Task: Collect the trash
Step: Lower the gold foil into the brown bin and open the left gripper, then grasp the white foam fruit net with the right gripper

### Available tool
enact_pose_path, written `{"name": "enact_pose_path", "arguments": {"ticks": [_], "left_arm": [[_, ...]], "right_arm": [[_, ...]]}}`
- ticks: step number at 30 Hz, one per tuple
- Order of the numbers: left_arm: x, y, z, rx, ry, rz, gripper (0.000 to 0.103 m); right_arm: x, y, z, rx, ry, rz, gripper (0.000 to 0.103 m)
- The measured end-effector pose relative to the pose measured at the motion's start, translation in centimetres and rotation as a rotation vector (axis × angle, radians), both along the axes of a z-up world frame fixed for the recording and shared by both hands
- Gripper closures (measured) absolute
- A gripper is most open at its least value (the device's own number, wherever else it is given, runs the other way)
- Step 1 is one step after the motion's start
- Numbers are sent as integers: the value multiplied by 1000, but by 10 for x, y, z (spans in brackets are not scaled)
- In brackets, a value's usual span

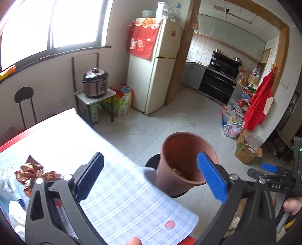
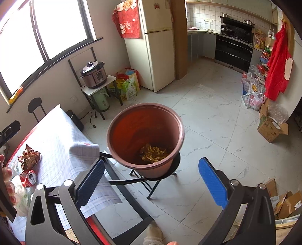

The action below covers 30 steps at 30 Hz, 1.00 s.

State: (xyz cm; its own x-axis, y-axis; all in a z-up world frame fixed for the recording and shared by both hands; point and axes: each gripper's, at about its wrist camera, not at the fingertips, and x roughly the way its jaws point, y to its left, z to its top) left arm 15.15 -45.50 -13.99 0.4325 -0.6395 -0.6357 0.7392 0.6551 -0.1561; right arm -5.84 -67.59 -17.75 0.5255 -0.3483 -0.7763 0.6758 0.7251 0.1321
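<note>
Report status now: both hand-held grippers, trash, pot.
Left hand-held gripper open, empty. Right hand-held gripper open, empty. Wrapper in pot. Can on table.

Floor (image 2: 207, 116): pale marble-pattern tiles, running ahead of the jaws into a kitchen alcove. Window (image 1: 47, 24): large, dark-framed, up and to the left of the jaws, strongly overexposed by daylight. Walls (image 1: 56, 79): plain, light-coloured. Fridge (image 2: 158, 47): cream, two-door, straight ahead and far off, a red cloth (image 2: 128, 20) draped over its side. Left of the fridge, a small white-topped stand (image 2: 100, 84) carries a pressure cooker (image 2: 93, 75). Black oven range (image 2: 234, 49): far ahead to the right, backed by white wall tiles (image 2: 200, 15). Cardboard boxes (image 2: 271, 128): on the floor at far right.
</note>
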Motion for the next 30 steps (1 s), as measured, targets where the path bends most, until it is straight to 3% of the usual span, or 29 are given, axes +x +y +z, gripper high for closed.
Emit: {"name": "enact_pose_path", "arguments": {"ticks": [9,17,24,30], "left_arm": [[26,223,2,23,10,306,5],[0,405,-29,38,95,631,5],[-30,486,-61,-2,179,805,5],[-41,497,-81,2,228,847,5]], "right_arm": [[70,122,0,14,27,222,5],[121,230,-30,0,102,431,5],[155,302,-71,44,158,628,5],[168,325,-110,2,300,657,5]]}}
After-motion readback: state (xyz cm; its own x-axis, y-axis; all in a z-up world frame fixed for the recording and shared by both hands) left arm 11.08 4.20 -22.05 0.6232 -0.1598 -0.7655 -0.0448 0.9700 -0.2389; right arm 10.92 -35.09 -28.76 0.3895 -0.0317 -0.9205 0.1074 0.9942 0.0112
